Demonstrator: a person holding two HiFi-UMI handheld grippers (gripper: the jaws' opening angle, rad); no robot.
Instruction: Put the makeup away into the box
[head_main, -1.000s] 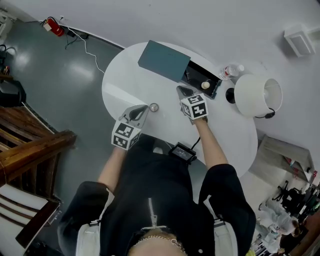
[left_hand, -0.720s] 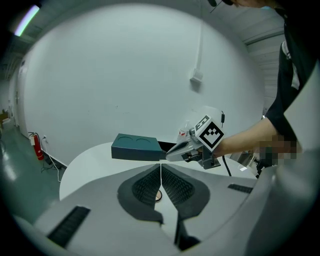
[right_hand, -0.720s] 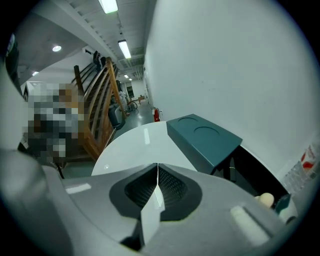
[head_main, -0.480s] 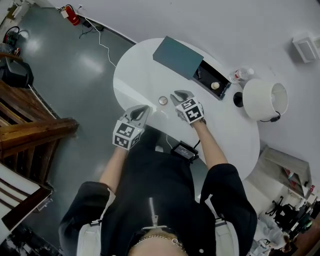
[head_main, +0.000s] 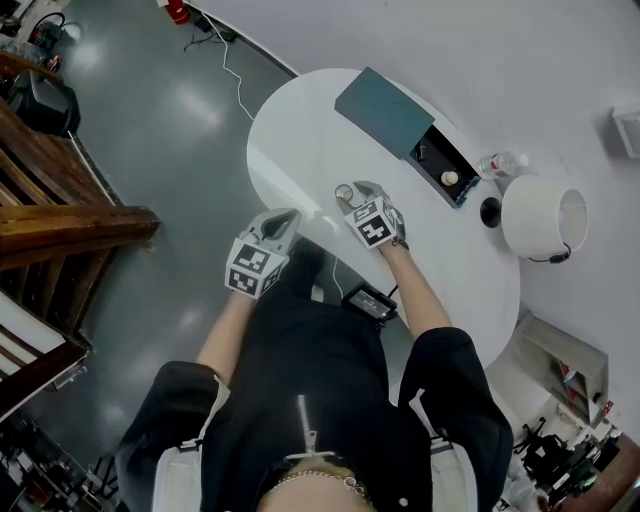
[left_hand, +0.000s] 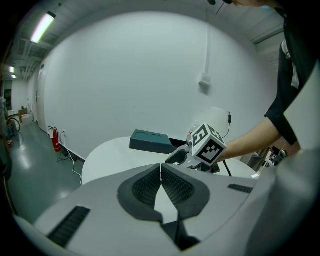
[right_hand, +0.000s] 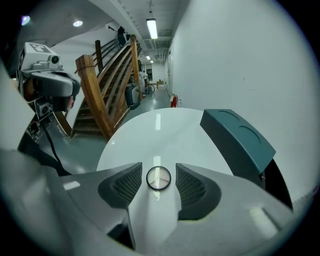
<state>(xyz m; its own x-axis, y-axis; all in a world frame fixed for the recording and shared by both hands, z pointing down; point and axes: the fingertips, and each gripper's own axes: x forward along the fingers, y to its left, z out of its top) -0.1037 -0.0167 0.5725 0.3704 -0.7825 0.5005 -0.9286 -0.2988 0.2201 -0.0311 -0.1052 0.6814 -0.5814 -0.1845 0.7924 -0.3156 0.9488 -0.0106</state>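
Cool, even ceiling light fills the room. A fluorescent strip (right_hand: 151, 27) glows overhead, its glare streaking the white table (right_hand: 150, 135) and pooling on the glossy floor (head_main: 200, 110). Shadows are faint. Both gripper views bow heavily at the edges, with black corners.

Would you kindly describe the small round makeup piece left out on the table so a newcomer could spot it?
Start at the white round table and its teal rectangular box by the far edge. Nearer the person, on the open tabletop, lies a small flat round silver-rimmed compact; unlike the cream round piece, it is outside the box.
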